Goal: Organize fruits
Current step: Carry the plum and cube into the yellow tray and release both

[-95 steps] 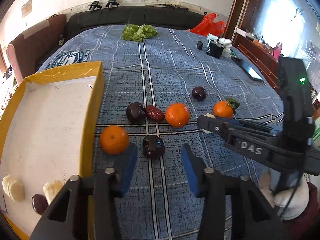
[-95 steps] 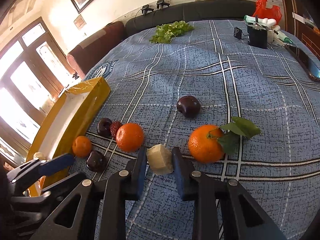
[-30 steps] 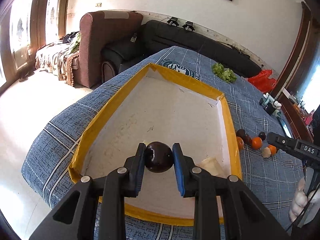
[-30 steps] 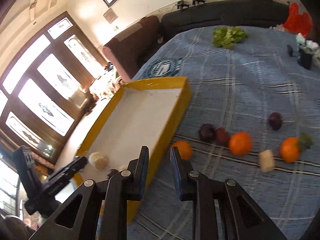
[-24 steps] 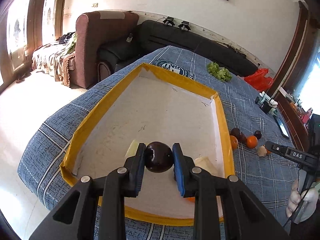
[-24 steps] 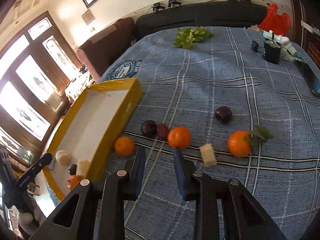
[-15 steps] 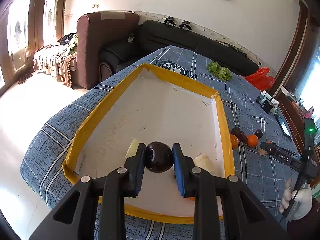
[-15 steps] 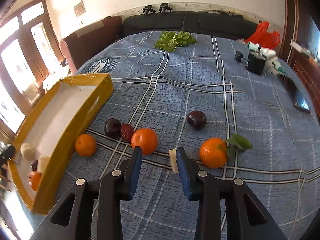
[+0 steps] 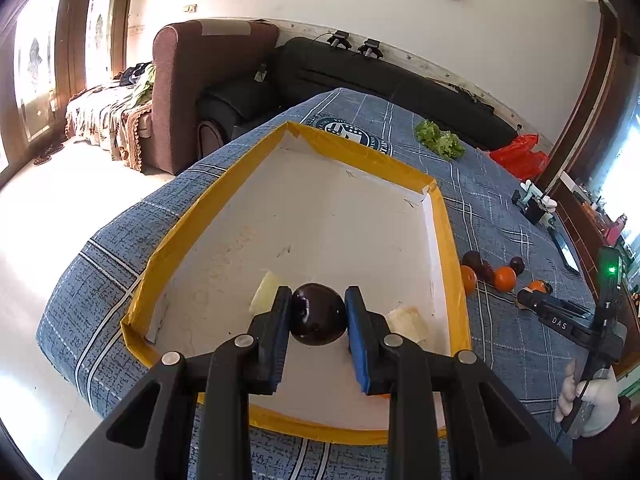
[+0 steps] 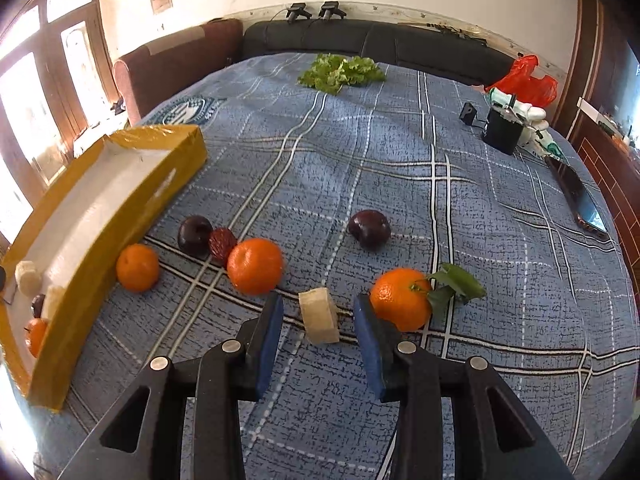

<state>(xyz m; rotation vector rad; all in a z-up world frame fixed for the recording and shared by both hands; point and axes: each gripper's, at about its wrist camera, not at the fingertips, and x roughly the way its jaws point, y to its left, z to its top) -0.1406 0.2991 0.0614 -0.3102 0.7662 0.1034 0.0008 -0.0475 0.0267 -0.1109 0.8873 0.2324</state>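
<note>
1. While hanging over the near end of the yellow-rimmed tray (image 9: 448, 216), grips the dark plum (image 9: 318, 316) with the left gripper (image 9: 318, 304), fingers pressed against both its flanks. Judged ready to drop it among the fruit already sorted.
2. Straddles the pale slice (image 10: 319, 316) on the blue cloth (image 10: 500, 240) with the right gripper (image 10: 318, 312), fingers apart and touching neither face. Looks lined up for the next pick.
3. Counts, loose on the cloth: three oranges, two (image 10: 136, 268) (image 10: 255, 266) at 9 to 10 o'clock of the slice and the leafy one (image 10: 400, 304) at 3 o'clock. Adds two more plums (image 10: 195, 236) (image 10: 369, 228), one red date (image 10: 223, 245) and that single slice.
4. Counts, in the tray at 9 o'clock: two pale pieces (image 10: 28, 278) (image 10: 54, 300), one small dark fruit (image 10: 38, 305) and one orange-red fruit (image 10: 36, 334), all bunched at the near end.
</note>
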